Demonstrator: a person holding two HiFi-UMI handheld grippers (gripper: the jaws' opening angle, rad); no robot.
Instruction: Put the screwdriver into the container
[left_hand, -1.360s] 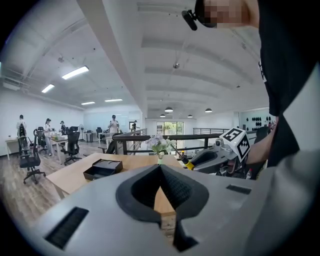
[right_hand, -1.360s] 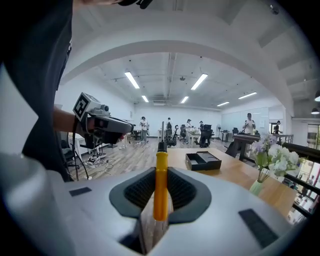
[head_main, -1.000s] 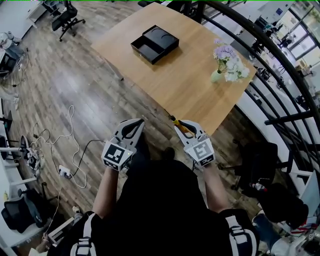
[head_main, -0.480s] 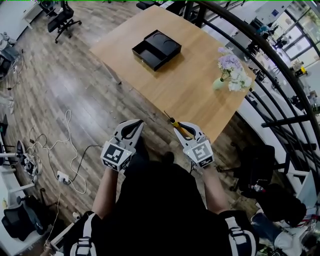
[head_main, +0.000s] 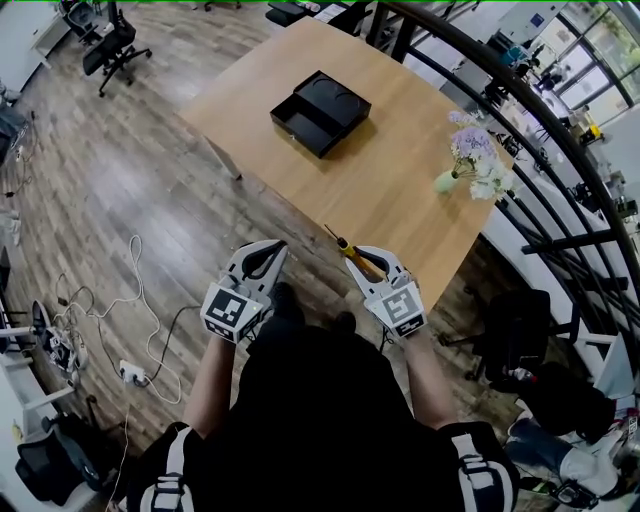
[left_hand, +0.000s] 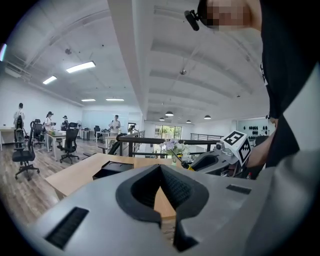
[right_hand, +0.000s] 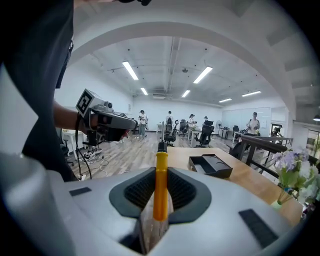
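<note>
My right gripper (head_main: 366, 259) is shut on a screwdriver (head_main: 350, 251) with a yellow handle and a black collar; its thin shaft points ahead over the near edge of the wooden table (head_main: 400, 190). The same yellow handle (right_hand: 160, 185) stands upright between the pads in the right gripper view. The black container (head_main: 320, 111), an open box with two compartments, lies far off on the table's far side, and shows as the black box (right_hand: 210, 165). My left gripper (head_main: 262, 262) is shut and holds nothing, held over the floor beside the right one.
A vase of pale flowers (head_main: 474, 160) stands near the table's right edge. A dark railing (head_main: 560, 150) curves along the right side. Cables and a power strip (head_main: 130, 370) lie on the wood floor at left. Office chairs (head_main: 100, 40) stand at far left.
The view has shifted a little toward the table; both grippers keep their pose, the screwdriver still clamped in the right one.
</note>
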